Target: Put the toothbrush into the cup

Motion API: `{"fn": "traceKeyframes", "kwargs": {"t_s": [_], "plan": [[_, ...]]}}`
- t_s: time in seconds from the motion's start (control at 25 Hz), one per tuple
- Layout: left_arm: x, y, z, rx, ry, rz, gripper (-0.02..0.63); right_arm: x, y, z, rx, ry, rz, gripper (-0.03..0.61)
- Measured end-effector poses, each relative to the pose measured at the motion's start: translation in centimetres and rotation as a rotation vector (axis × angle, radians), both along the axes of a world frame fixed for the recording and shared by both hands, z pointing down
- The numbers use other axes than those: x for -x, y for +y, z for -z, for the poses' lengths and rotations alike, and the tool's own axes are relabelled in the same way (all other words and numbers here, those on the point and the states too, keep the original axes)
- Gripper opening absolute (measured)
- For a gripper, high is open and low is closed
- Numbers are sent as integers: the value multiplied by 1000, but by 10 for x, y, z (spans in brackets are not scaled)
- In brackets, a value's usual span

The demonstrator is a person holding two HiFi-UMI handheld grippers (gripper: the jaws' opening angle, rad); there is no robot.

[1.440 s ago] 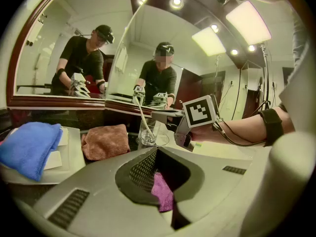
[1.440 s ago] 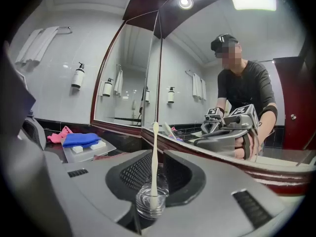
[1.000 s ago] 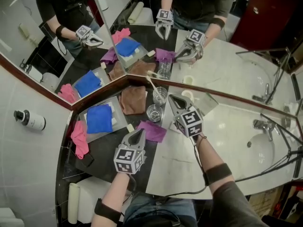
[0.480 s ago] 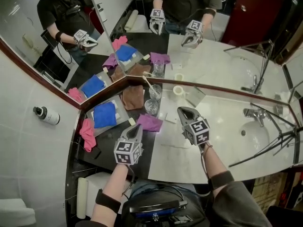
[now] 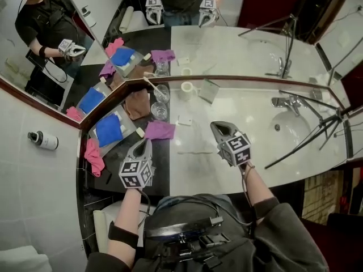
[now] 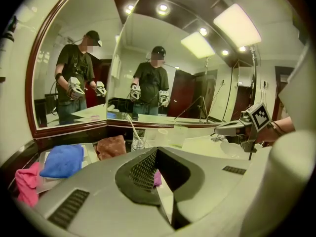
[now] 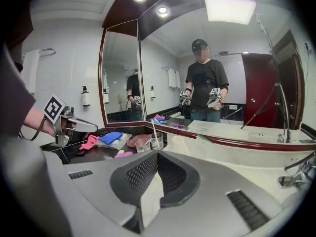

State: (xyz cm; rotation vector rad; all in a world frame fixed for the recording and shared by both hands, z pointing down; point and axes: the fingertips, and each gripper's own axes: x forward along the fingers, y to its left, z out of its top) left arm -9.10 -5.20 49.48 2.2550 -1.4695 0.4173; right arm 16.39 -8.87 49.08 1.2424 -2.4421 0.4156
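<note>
The white toothbrush (image 5: pixel 150 84) stands tilted in a clear glass cup (image 5: pixel 162 93) by the mirror corner. A second, empty glass (image 5: pixel 159 111) is just in front of it. My left gripper (image 5: pixel 145 145) hovers over the dark counter near the purple cloth (image 5: pixel 160 130), jaws shut and empty. My right gripper (image 5: pixel 216 127) hangs over the white counter, well to the right of the cups, also shut and empty. From the left gripper view the toothbrush (image 6: pixel 132 129) and cup (image 6: pixel 138 141) lie ahead beyond the shut left gripper (image 6: pixel 157 153). They also show as toothbrush (image 7: pixel 153 129) and cup (image 7: pixel 157 141) beyond the right gripper (image 7: pixel 158 154).
A brown cloth (image 5: pixel 138 103), a blue cloth (image 5: pixel 109 129) on a tray and a pink cloth (image 5: pixel 93 154) lie at the left. A white cup (image 5: pixel 187 88) stands by the mirror. The sink (image 5: pixel 298 130), faucet (image 5: pixel 283 102) and black stand legs (image 5: pixel 306 141) are at the right.
Both grippers have drawn back from the cups toward the person, the right one farther and to the right. The toothbrush has stayed in its cup.
</note>
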Motion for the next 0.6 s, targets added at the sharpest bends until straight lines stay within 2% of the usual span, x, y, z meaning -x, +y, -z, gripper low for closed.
{"fn": "traceKeyframes", "kwargs": {"t_s": [0.32, 0.48, 0.6], "plan": [[-14, 17, -4, 8, -33, -61, 0, -31, 30, -25, 39, 0, -39, 20], [-16, 22, -5, 13, -3, -47, 2, -28, 38, -34, 56, 16, -8, 20], [-15, 26, -7, 15, -3, -46, 2, -15, 43, -40, 58, 94, 50, 20]]}}
